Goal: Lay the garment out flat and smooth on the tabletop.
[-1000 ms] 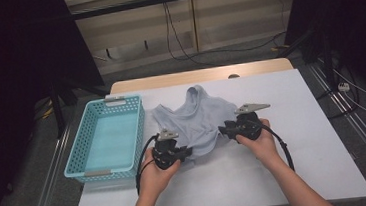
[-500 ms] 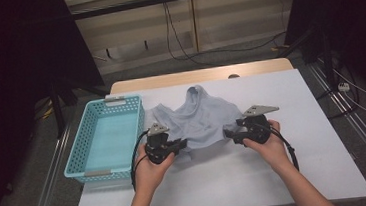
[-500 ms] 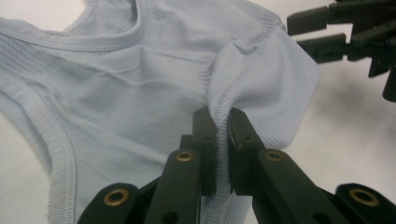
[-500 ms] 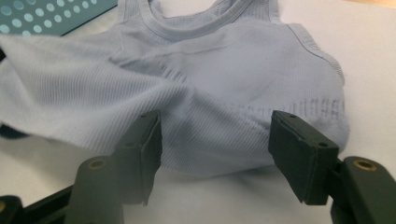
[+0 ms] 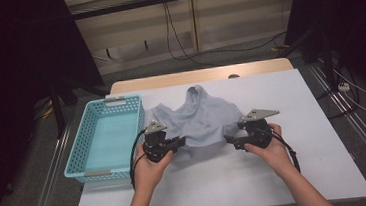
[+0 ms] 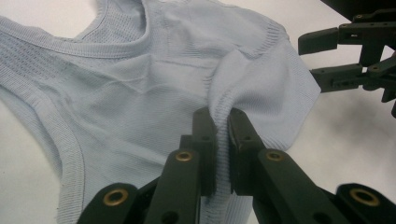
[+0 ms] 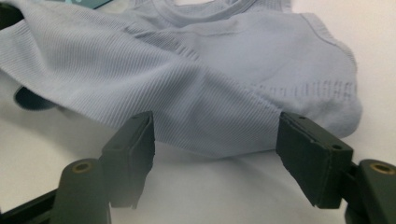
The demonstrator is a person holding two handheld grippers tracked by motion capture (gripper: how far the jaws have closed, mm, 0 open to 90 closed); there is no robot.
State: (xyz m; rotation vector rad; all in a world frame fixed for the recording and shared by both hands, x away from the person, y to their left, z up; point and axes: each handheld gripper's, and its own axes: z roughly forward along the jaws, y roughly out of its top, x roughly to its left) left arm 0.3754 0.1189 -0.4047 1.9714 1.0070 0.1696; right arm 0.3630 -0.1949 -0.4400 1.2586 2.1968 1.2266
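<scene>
High view: we see a pale blue knit top [image 5: 195,119] spread, rumpled, on the white tabletop [image 5: 318,121], neckline away from the person, just right of a turquoise basket [image 5: 108,139] that stands at the tabletop's left edge. The left claw [image 5: 178,142] sits at the garment's near left hem, the right claw [image 5: 228,139] at its near right hem, each held in one hand. In the left gripper view we note the left claw [image 6: 222,135] clamped narrow on a raised fold of the top [image 6: 140,84]; the cloth is pinched between both pads and runs down between the jaws. The other claw shows at the far right corner of the cloth there. In the right gripper view the right claw [image 7: 215,140] stands wide, its jaws having just been opening; the hem of the top [image 7: 201,84] lies just beyond and between the pads [image 7: 133,142], neither pad pressing on it, with bare tabletop under the gap.
</scene>
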